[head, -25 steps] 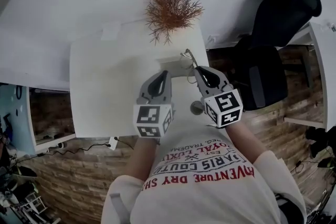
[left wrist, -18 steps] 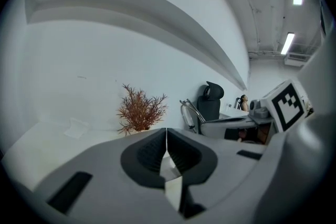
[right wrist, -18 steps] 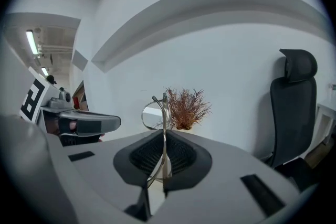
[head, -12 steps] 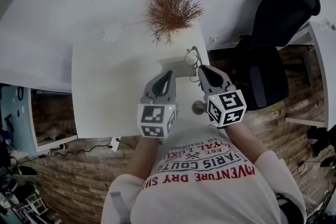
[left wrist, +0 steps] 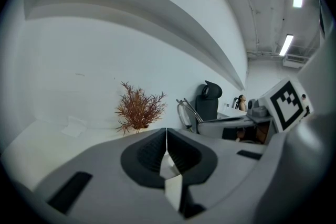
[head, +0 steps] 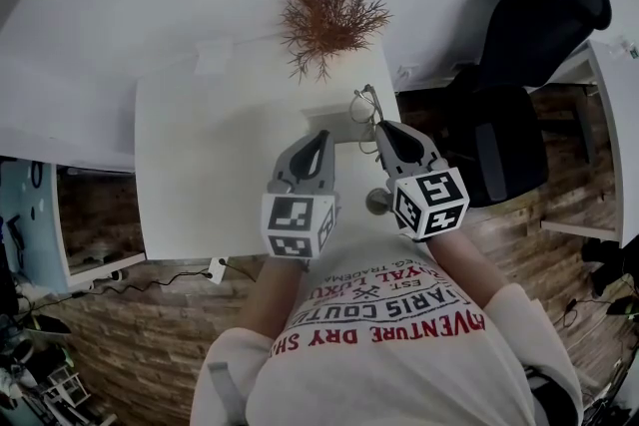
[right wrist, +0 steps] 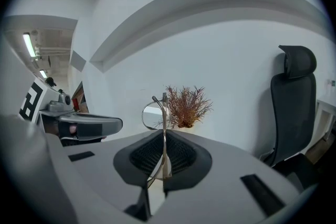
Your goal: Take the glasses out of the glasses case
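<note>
My right gripper (head: 382,127) is shut on thin metal-framed glasses (head: 364,105), which it holds up above the white table (head: 210,165). In the right gripper view one lens and a temple (right wrist: 155,115) stick up between the closed pads of that gripper (right wrist: 164,136). The pale glasses case (head: 337,127) lies on the table just under the glasses. My left gripper (head: 321,139) sits at the case's near edge, jaws together, with a white sliver of the case (left wrist: 169,164) pinched between them. From the left gripper view the glasses (left wrist: 186,115) show to the right of that gripper (left wrist: 167,136).
A dried reddish plant (head: 329,10) stands at the table's far edge by the wall. A black office chair (head: 519,105) is off the table's right side. A small grey round object (head: 374,205) sits near the front edge, and a white slip (head: 212,60) lies at the far left.
The right gripper has rolled slightly with the glasses in it. Both grippers stay where they were.
</note>
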Demonstrator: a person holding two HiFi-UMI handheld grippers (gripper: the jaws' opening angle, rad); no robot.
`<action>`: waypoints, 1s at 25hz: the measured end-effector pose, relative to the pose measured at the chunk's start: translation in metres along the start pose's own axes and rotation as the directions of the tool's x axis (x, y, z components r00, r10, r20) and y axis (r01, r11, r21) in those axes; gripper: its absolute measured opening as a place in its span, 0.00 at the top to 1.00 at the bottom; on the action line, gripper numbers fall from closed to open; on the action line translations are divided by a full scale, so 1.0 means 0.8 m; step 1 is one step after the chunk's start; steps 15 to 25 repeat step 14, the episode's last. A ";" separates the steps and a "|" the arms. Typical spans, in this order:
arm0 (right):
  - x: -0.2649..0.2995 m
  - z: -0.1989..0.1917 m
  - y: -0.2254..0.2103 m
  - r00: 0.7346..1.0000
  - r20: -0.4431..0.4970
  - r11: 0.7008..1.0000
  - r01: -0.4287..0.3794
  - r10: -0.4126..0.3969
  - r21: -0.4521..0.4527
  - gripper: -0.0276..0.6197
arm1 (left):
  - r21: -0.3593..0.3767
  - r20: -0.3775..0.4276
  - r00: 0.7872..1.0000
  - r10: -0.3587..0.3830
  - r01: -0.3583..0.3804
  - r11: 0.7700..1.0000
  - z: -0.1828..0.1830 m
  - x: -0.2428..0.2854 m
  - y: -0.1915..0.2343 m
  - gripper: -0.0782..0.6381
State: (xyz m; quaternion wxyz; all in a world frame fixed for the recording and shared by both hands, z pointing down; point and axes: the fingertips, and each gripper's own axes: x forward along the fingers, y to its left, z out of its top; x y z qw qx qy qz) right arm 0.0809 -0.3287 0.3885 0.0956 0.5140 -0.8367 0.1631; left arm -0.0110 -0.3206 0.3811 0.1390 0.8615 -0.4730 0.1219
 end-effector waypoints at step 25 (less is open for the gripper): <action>0.006 -0.011 0.009 0.999 -0.031 1.000 -0.025 0.025 0.004 0.92 | -0.018 -0.011 1.000 0.012 -0.012 1.000 -0.004 0.001 0.011 0.88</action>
